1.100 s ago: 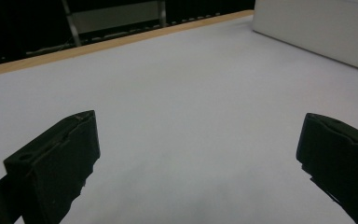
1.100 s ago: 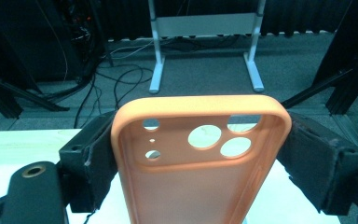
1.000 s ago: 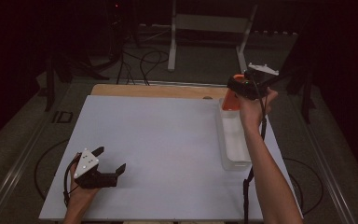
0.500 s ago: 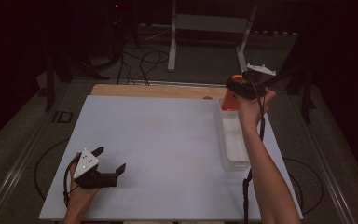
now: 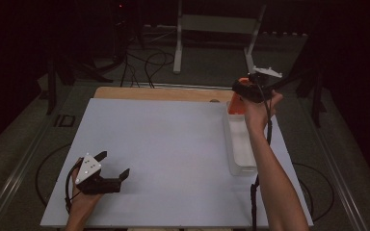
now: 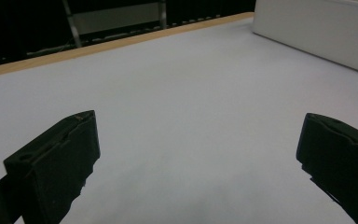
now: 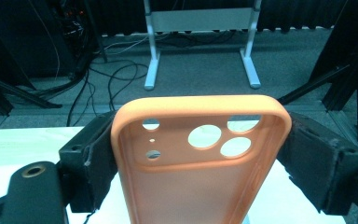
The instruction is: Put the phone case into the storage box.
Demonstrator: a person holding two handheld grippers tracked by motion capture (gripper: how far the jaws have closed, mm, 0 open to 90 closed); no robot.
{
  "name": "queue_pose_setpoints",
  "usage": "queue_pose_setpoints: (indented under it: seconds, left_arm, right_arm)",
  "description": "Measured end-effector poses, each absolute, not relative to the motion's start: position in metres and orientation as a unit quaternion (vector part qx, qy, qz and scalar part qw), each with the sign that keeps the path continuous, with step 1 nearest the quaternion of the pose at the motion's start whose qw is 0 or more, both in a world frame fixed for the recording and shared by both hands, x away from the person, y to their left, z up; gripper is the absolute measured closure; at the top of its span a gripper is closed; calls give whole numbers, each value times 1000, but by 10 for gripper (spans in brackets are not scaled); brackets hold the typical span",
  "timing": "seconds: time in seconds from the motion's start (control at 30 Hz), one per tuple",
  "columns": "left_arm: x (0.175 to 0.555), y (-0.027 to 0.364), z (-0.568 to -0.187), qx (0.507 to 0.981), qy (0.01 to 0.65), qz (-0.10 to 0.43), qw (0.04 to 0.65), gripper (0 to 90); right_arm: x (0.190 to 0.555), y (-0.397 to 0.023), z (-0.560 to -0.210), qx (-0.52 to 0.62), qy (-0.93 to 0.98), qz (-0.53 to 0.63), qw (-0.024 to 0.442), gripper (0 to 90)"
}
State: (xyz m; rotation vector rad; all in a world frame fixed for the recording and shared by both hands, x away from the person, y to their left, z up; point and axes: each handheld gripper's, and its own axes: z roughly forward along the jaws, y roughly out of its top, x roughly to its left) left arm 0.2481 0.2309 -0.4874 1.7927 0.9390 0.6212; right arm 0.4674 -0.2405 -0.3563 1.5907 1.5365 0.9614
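gripping the orange phone case [image 7: 200, 163] by its sides, the right gripper [image 5: 244, 91] could let it slip above the white tray [image 5: 236, 161]; the left gripper [image 5: 112, 166] rests wide open, empty.

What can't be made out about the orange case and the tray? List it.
- Case: lower end cut off by the bottom edge of the right gripper view; in the high view the right gripper and hand cover most of it.
- Tray: contents unreadable in the high view, too pale and small; the forearm crosses its near end.
- Tray in the left gripper view: cut off by the top and right edges.
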Motion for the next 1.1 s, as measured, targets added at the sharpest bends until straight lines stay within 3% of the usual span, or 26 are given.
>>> queue_pose_setpoints:
  seconds: [1.1]
  left_arm:
    - [245,232,-487,737,386,258,491,1]
  right_arm:
    - [480,-242,-373,625,601,351,353,167]
